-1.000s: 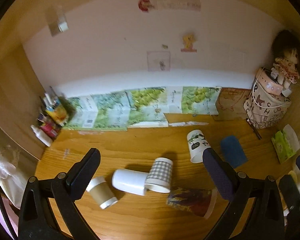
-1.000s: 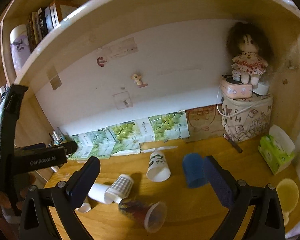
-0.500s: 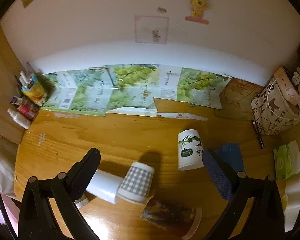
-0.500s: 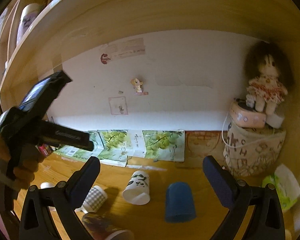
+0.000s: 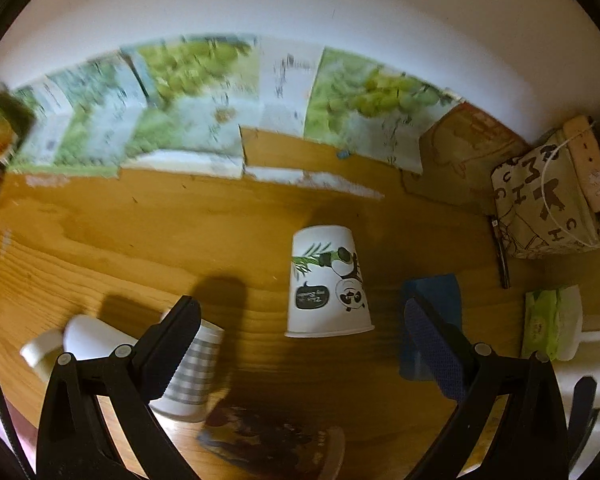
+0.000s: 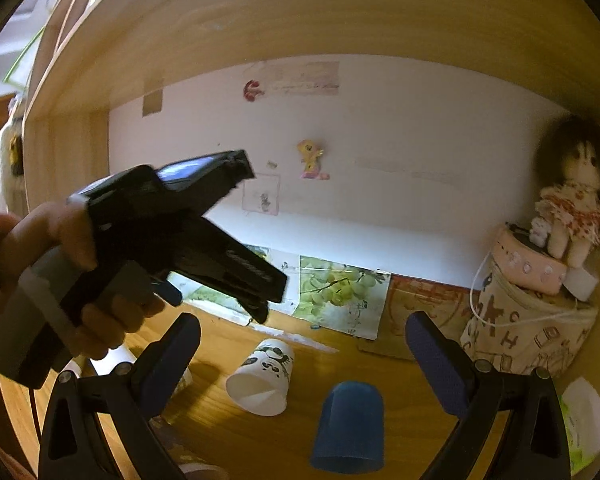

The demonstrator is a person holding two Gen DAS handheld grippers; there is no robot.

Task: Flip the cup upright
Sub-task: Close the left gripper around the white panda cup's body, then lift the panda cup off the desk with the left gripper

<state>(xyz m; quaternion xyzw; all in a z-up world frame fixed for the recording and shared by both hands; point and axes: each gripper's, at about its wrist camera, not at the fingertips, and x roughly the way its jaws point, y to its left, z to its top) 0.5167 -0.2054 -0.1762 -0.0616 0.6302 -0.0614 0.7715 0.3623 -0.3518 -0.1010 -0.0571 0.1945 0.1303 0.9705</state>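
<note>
Best done by lowering the left claw [image 5: 302, 320], wide apart and empty, squarely around the panda cup [image 5: 327, 284] standing mouth-down mid-desk [image 5: 140, 232] beside the blue cup [image 6: 350, 426], gripping mid-wall gently, right claw [image 6: 302, 354] likewise apart.

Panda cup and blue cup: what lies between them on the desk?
Nothing. In both wrist views only bare desk separates the panda cup from the blue cup.
</note>
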